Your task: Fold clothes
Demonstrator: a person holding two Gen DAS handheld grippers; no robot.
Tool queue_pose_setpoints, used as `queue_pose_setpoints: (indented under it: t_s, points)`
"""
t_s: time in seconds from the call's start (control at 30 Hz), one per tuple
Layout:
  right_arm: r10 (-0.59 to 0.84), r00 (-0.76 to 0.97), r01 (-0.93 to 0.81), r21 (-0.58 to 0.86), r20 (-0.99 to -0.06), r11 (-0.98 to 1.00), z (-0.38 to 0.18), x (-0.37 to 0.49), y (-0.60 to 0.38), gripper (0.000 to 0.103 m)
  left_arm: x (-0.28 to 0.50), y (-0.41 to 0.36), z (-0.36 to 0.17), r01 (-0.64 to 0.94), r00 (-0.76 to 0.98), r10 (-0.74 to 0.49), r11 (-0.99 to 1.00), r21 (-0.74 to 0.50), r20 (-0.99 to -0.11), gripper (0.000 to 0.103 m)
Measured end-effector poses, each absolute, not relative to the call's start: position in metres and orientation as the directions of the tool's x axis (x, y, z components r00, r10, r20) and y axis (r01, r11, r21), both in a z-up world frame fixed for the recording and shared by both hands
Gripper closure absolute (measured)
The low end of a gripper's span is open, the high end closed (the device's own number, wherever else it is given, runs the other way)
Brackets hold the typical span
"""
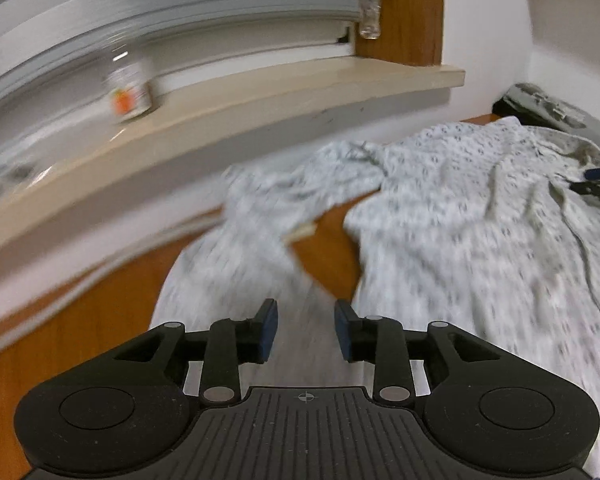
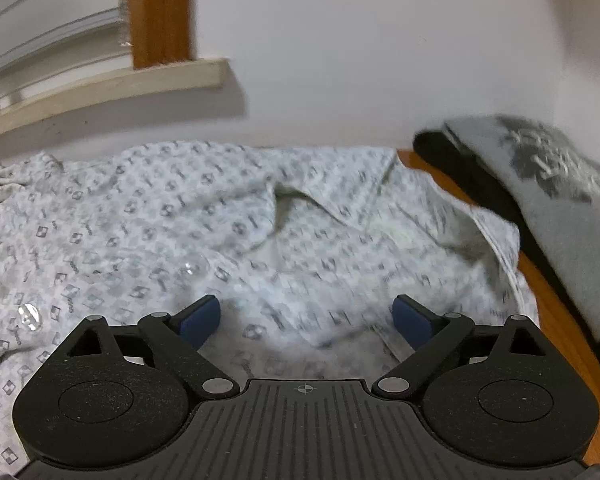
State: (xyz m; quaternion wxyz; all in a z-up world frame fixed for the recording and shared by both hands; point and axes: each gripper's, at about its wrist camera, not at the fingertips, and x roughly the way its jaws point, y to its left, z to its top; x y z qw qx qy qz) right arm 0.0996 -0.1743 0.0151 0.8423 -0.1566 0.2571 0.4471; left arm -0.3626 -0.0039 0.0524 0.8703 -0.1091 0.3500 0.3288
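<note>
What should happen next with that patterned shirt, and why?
Probably the left hand-held gripper should close on the sleeve below it and fold it inward: its jaws stand apart and empty, and the shirt lies spread, rumpled, on the wooden table.

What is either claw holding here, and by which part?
Nothing is held. The left claw stands open above the patterned shirt, with no cloth between its pads. The right claw is wide open over the same shirt, also gripping nothing.
</note>
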Motion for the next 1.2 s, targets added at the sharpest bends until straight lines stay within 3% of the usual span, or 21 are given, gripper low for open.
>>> queue_pose_setpoints:
  t_s: [0.13, 0.33, 0.57, 0.77, 0.9, 0.93, 0.97, 1.03, 1.2]
  points:
    - [0.739, 0.403, -0.867, 0.033, -0.540, 0.498, 0.032, 0.086, -0.156, 0.011, -0.390, -0.018, 0.051, -0.661, 0.546, 0.494, 0.750, 0.014, -0.676, 0.065]
    - [0.844, 0.203, -0.962, 0.062, -0.496, 0.267, 0.050, 0.020, -0.084, 0.012, -0.408, -0.027, 0.046, -0.669, 0.550, 0.488, 0.744, -0.007, -0.678, 0.065]
    - [0.834, -0.149, -0.980, 0.194, -0.531, -0.051, 0.048, -0.078, 0.019, 0.044, -0.427, -0.039, 0.037, -0.669, 0.557, 0.469, 0.743, -0.035, -0.686, 0.062]
    - [0.764, -0.285, -0.953, 0.258, -0.578, -0.160, 0.037, -0.153, 0.078, 0.045, -0.444, -0.049, 0.032, -0.668, 0.567, 0.465, 0.743, -0.048, -0.680, 0.061]
    - [0.739, -0.244, -0.969, 0.197, -0.628, -0.152, 0.030, -0.175, 0.103, 0.048, -0.453, -0.052, 0.031, -0.668, 0.569, 0.475, 0.744, -0.040, -0.672, 0.061]
    - [0.735, -0.240, -0.970, 0.189, -0.634, -0.154, 0.030, -0.175, 0.106, 0.070, -0.454, -0.054, 0.031, -0.663, 0.574, 0.470, 0.748, -0.042, -0.671, 0.062]
    - [0.738, -0.231, -0.972, 0.178, -0.634, -0.152, 0.030, -0.171, 0.106, 0.098, -0.455, -0.054, 0.031, -0.657, 0.579, 0.465, 0.753, -0.045, -0.669, 0.063]
    - [0.760, -0.210, -0.977, 0.159, -0.616, -0.141, 0.035, -0.160, 0.101, 0.101, -0.456, -0.056, 0.031, -0.646, 0.590, 0.455, 0.762, -0.051, -0.667, 0.065]
    - [0.879, -0.073, -0.994, 0.110, -0.472, -0.024, 0.082, -0.092, 0.064, 0.101, -0.454, -0.059, 0.030, -0.631, 0.600, 0.459, 0.775, -0.036, -0.655, 0.095]
